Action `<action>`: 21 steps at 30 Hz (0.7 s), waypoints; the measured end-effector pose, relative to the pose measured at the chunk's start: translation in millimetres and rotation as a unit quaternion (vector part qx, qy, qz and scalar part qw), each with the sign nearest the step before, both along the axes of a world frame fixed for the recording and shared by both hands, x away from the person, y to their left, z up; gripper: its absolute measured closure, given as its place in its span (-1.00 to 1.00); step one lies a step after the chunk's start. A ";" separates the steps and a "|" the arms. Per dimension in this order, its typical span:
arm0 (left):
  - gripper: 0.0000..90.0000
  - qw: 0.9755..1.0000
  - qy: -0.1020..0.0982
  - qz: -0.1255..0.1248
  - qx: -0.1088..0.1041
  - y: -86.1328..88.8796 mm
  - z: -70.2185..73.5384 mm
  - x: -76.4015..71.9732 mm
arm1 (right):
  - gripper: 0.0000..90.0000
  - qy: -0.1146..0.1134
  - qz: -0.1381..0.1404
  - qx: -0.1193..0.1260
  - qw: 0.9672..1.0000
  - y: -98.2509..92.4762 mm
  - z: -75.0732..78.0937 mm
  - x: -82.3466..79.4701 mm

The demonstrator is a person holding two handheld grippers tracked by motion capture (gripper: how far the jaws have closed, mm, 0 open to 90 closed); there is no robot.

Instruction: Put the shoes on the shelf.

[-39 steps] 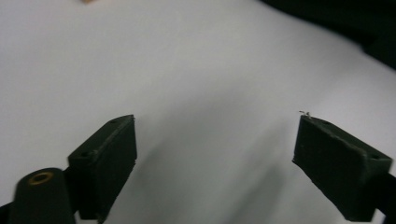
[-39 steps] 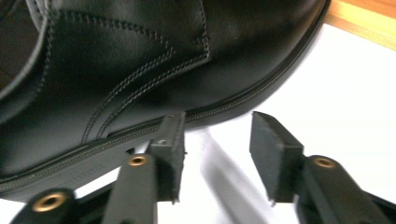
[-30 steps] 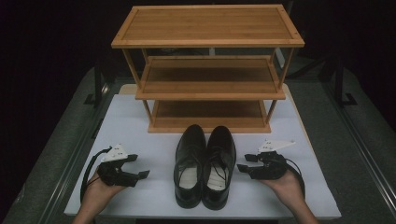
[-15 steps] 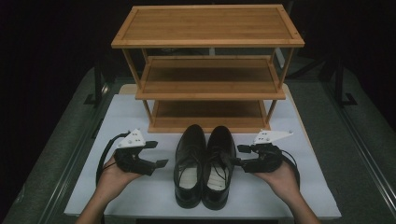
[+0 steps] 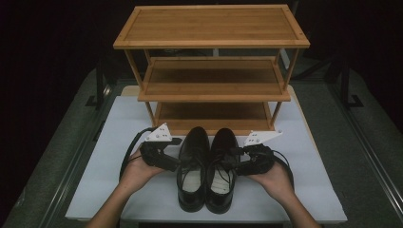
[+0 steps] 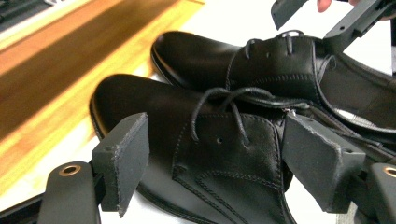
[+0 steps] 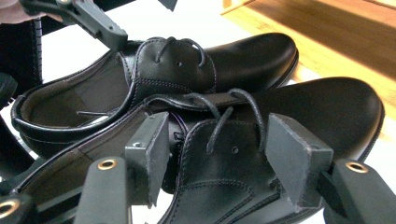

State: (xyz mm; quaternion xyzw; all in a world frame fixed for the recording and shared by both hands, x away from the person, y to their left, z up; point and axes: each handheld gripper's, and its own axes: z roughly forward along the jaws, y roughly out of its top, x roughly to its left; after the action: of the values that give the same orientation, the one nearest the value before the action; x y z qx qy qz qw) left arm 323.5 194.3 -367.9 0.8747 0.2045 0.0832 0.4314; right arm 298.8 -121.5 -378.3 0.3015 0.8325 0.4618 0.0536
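Two black lace-up dress shoes stand side by side on the white mat, toes toward the rack: the left shoe (image 5: 192,164) and the right shoe (image 5: 222,166). My left gripper (image 5: 175,157) is open against the left shoe's outer side. In the left gripper view, its pads (image 6: 122,161) straddle the laced part of the left shoe (image 6: 154,105). Open too, my right gripper (image 5: 235,158) is at the right shoe's outer side, and its pads (image 7: 294,158) flank the laces of the right shoe (image 7: 327,107). Neither shoe is clamped.
A three-tier bamboo shoe rack (image 5: 211,24) stands just beyond the shoes' toes, its bottom shelf (image 5: 214,113) bare. The white mat (image 5: 107,142) lies on a grey table with dark surroundings. Cables loop from both grippers beside the hands.
Both grippers have moved inward and forward from the mat's sides to the shoes, and now straddle the laced parts. The shoes have not moved.
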 end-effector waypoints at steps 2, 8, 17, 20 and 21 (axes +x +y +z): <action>-0.48 1.000 0.001 0.000 -0.001 -0.5 -2.4 -0.2 | -0.12 0.003 -0.002 -0.001 1.000 0.1 -2.2 0.4; -0.24 1.000 0.008 -0.016 0.009 0.0 -9.8 -1.4 | -0.09 0.009 -0.004 -0.013 1.000 0.3 -10.5 0.7; 0.20 0.999 0.016 -0.038 0.006 -1.0 -14.7 -6.2 | 0.26 0.024 0.012 0.006 1.000 0.1 -16.0 0.8; 0.46 0.999 0.006 -0.043 0.021 -2.7 -11.3 -10.8 | 0.50 0.028 0.018 0.012 0.999 -1.6 -15.6 -0.6; 0.54 0.999 0.003 -0.042 0.028 -3.6 -10.2 -12.1 | 0.57 0.028 0.020 0.012 0.999 -1.8 -15.6 -1.0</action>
State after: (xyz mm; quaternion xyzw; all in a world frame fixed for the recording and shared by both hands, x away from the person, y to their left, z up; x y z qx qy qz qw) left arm 311.3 190.7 -378.1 0.8944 0.1667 0.0676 0.4096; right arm 297.8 -123.4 -393.9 0.2978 0.8340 0.4642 0.0172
